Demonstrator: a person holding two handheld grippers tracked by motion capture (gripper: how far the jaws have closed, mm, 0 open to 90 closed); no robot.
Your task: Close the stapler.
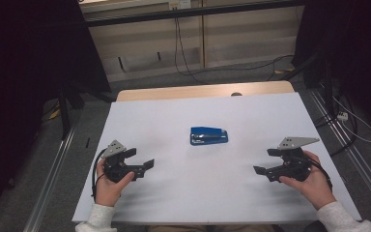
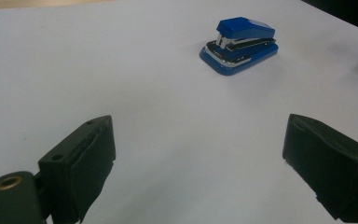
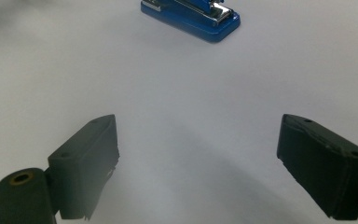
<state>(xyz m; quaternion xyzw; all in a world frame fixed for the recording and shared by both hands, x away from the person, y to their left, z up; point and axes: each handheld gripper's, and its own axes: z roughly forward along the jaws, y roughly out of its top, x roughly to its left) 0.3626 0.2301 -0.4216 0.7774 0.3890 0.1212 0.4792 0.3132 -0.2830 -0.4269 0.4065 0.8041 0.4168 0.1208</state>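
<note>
A blue stapler lies flat near the middle of the white table. My left gripper rests at the table's left side, held in a hand, jaws wide apart and pointing right toward the stapler. In the left gripper view the stapler sits ahead, well beyond the open left gripper. My right gripper is at the table's right side, also open, pointing left. In the right gripper view the stapler lies at the top, far from the empty right gripper.
The table's wooden far edge shows behind the white cover. Metal rails run along the floor on both sides, and cables trail across the floor beyond the table.
</note>
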